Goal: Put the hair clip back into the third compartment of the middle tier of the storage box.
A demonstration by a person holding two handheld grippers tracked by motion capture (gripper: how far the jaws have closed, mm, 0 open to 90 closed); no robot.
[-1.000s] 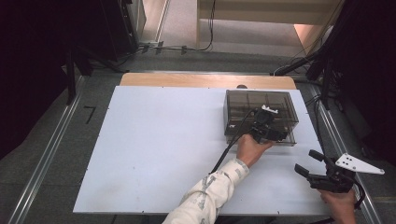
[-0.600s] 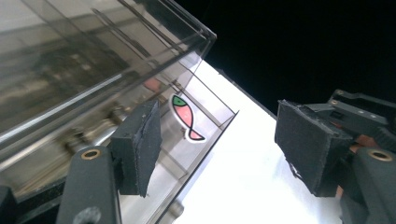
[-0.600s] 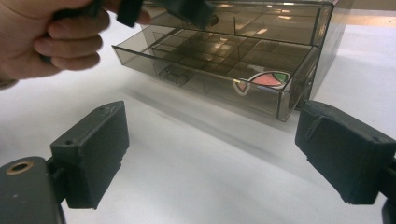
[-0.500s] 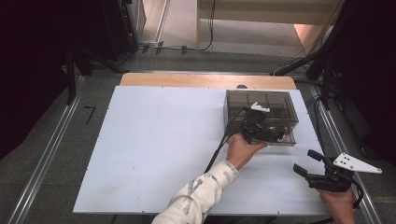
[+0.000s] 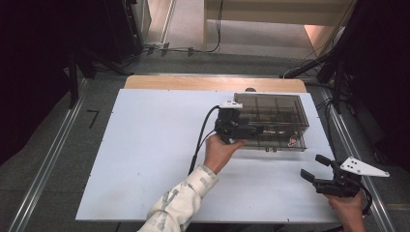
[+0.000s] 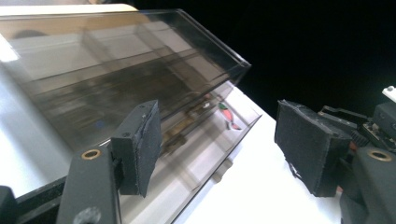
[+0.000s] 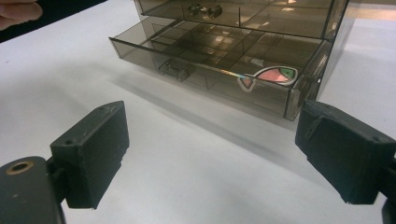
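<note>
A smoky see-through drawer box (image 5: 270,113) stands at the right back of the white table (image 5: 145,159). Its bottom drawer (image 7: 210,60) is pulled out a little and holds a small red and green piece (image 7: 273,74); a small handle (image 7: 172,70) sits on the drawer's front. My left gripper (image 5: 244,129) is open at the box's near left corner, with the box (image 6: 116,70) and drawer (image 6: 205,140) just ahead of its pads (image 6: 140,147). My right gripper (image 5: 314,167) is open low over the table, right of and nearer than the box, pointing at the drawer.
A wooden strip (image 5: 212,82) runs along the table's far edge. Metal rails (image 5: 43,164) flank the table on the floor, and cables (image 5: 193,49) lie beyond it. The left gripper's black cable (image 5: 199,137) trails over the table. Bare white surface spreads to the left.
My left gripper has slid left along the front of the box to its near left corner. The right gripper has barely shifted.
</note>
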